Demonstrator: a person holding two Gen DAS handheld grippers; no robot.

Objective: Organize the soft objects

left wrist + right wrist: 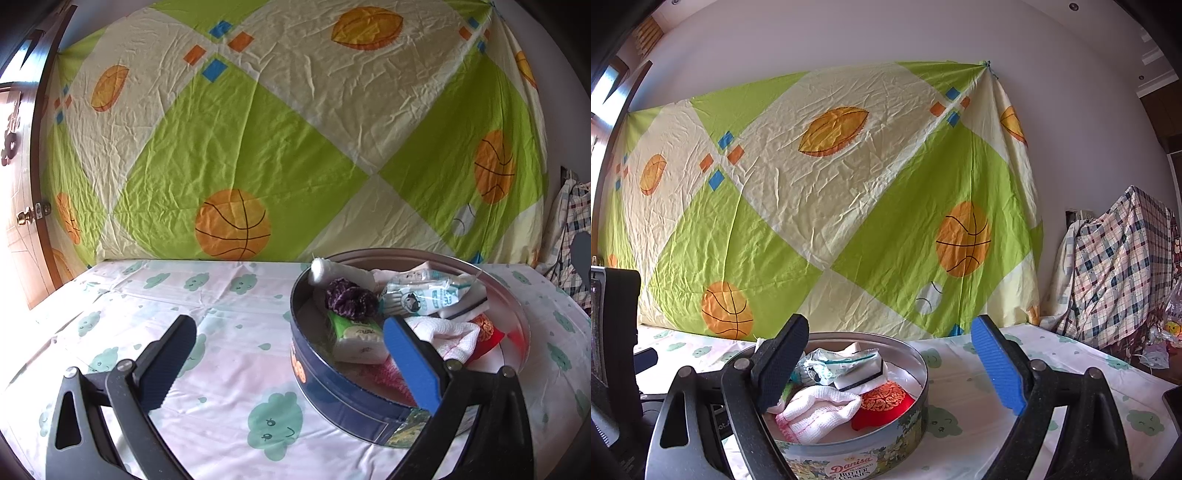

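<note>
A round blue cookie tin [334,384] stands on the cloud-print sheet, holding several soft items: a purple scrunchie [351,301], a green tissue pack [356,338], a white gauze cloth [448,334], a red embroidered pouch [489,330], a white roll [325,271] and a plastic packet [417,293]. My left gripper [295,360] is open; its blue finger hangs over the tin's near rim and nothing is held. In the right wrist view the same tin [857,458] sits low, with the gauze cloth [816,408] and pouch [884,404] inside. My right gripper [890,363] stands open above it, empty.
A green and cream ball-print sheet [258,129] hangs behind the table. A wooden door [22,206] is at the left. A plaid-covered pile [1119,266] stands at the right. The other gripper's black body [613,350] shows at the left edge of the right wrist view.
</note>
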